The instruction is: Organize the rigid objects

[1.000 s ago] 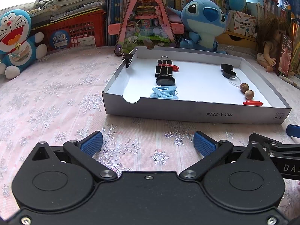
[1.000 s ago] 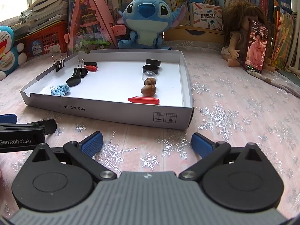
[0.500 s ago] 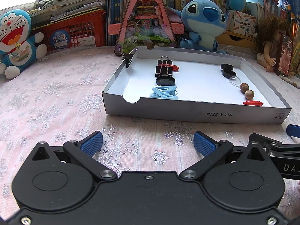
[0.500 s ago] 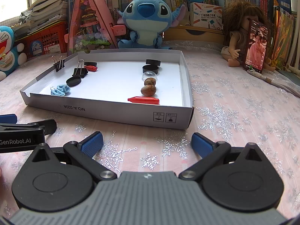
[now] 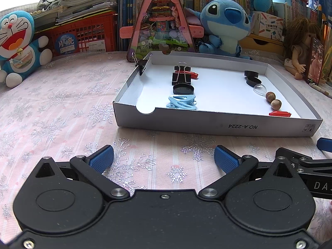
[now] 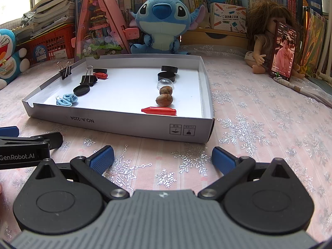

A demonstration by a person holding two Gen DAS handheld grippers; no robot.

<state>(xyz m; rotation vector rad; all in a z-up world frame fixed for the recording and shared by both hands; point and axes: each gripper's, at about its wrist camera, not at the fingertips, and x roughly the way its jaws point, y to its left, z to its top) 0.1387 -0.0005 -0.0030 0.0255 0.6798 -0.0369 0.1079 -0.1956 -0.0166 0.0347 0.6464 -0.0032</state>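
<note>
Two grippers rest low over a pink snowflake cloth on the bench, each with jaws spread wide and holding nothing. The left gripper (image 5: 164,158) and right gripper (image 6: 162,158) sit side by side, near each other. Just ahead of both lies a shallow white tray (image 6: 124,125) with small hard items in two rows.

Ahead and left of the right gripper: a binder clip (image 6: 88,79) (another is clamped on the tray's left wall), a black cap (image 6: 81,90) and blue clips (image 6: 66,100). Ahead and slightly right: black caps, a clear dome (image 6: 165,83), two nuts (image 6: 164,100) and a red crayon (image 6: 158,111).

All look light and stiff. The nuts and dome would likely roll or slip; grip them across the middle. The crayon is best pinched across its width, mid-length.
</note>
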